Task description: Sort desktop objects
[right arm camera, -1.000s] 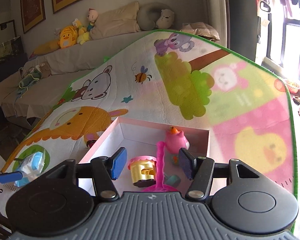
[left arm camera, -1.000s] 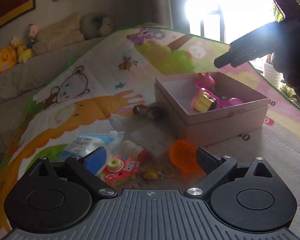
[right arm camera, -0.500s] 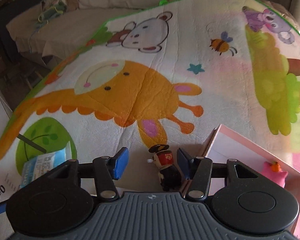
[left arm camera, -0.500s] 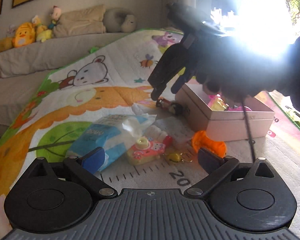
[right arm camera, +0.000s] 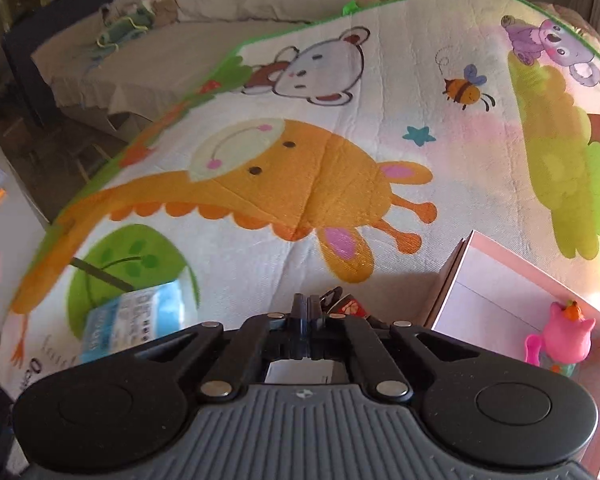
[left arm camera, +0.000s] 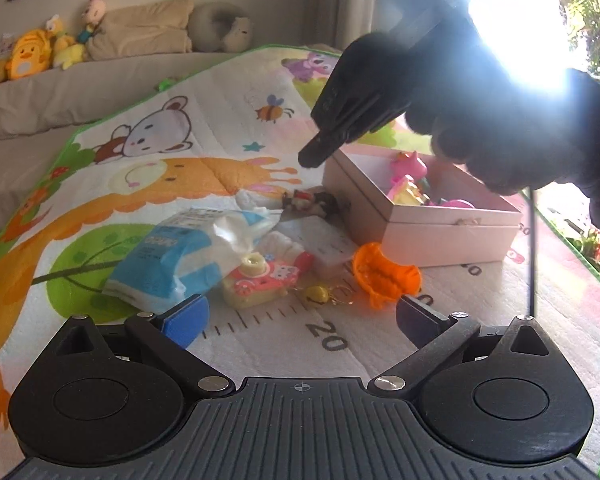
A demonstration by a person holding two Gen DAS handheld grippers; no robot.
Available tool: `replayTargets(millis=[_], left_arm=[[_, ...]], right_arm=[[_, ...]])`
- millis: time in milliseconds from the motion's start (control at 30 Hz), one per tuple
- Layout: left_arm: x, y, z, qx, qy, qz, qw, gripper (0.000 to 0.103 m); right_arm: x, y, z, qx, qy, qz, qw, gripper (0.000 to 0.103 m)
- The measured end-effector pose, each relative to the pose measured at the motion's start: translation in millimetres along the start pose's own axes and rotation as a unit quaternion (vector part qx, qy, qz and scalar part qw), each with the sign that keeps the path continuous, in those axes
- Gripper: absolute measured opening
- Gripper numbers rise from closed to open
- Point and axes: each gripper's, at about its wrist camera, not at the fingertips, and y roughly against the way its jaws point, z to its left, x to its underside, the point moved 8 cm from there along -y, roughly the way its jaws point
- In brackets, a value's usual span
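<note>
A cartoon play mat [left arm camera: 148, 184] fills both views, bare toward upper left. The pink box [left arm camera: 440, 228] sits right of centre. The left gripper [left arm camera: 300, 312] is spread. The right gripper [right arm camera: 306, 320] is pressed together with nothing between; the toy soldier [left arm camera: 312, 202] (mostly hidden) lies beside the box.

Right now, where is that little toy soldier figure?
In the left wrist view the toy soldier figure lies on the play mat, just left of the pink box and beyond the tissue pack, under the right gripper.
</note>
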Motion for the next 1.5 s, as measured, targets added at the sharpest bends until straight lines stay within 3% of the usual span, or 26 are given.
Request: replayTargets(millis=[67, 167, 200, 233, 300, 333, 567, 633, 700, 733, 867, 1000, 1133, 1267, 1300, 1433, 1500], left_arm=[[1, -5, -8, 0.003, -0.008, 0.007, 0.9999, 0.102], [1, -13, -18, 0.002, -0.015, 0.020, 0.9997, 0.102], [1, -15, -21, -0.003, -0.018, 0.023, 0.9996, 0.102], [1, -16, -22, -0.009, -0.021, 0.024, 0.9995, 0.102], [2, -16, -22, -0.018, -0.023, 0.022, 0.9993, 0.103], [4, -16, -21, -0.021, -0.023, 0.020, 0.9993, 0.103], [17, -20, -12, -0.011, -0.002, 0.019, 0.9997, 0.103], [17, -18, -9, -0.003, 0.010, 0.015, 0.9998, 0.103], [17, -17, -8, 0.003, 0.018, 0.012, 0.9998, 0.103], [17, -17, -8, 0.006, 0.021, 0.011, 0.9997, 0.103], [17, -15, -10, 0.010, 0.021, 0.004, 0.9997, 0.103], [17, -16, -13, 0.001, 0.013, 0.007, 0.9999, 0.103], [17, -21, -17, -0.018, -0.002, 0.022, 0.9996, 0.103], [17, -21, -30, -0.015, -0.020, 0.030, 0.9992, 0.103], [16, -21, -35, -0.013, -0.027, 0.029, 0.9991, 0.103], [10, -28, -55, -0.012, -0.065, 0.028, 0.9974, 0.103], [5, -35, -64, -0.016, -0.083, 0.028, 0.9961, 0.103]], right_arm=[[11, 23, 0, -0.021, -0.002, -0.012, 1.000, 0.000], [17, 34, -5, -0.005, 0.008, -0.016, 1.000, 0.001], [16, 32, -7, -0.001, 0.009, -0.015, 1.000, 0.006], [14, 27, -8, 0.003, 0.015, -0.013, 1.000, 0.011], [6, 12, -9, 0.022, 0.031, -0.011, 0.999, 0.046], [3, 2, -7, 0.032, 0.047, -0.007, 0.998, 0.050], [-7, -80, -12, 0.105, 0.097, 0.072, 0.987, 0.051], [-4, -95, -13, 0.106, 0.108, 0.095, 0.984, 0.051], [-5, -95, -11, 0.111, 0.119, 0.088, 0.983, 0.044], [-5, -92, -9, 0.107, 0.119, 0.084, 0.984, 0.033], [-6, -52, -8, 0.069, 0.073, 0.041, 0.994, 0.029], [11, 16, -18, -0.001, -0.003, -0.018, 1.000, 0.026], [39, 83, -31, -0.051, -0.051, -0.074, 0.995, 0.025], [83, 127, -45, -0.101, -0.092, -0.096, 0.986, 0.026], [96, 130, -50, -0.101, -0.100, -0.097, 0.985, 0.026], [158, 126, -79, 0.002, -0.123, -0.102, 0.987, 0.032], [181, 120, -92, 0.027, -0.144, -0.099, 0.984, 0.041]])
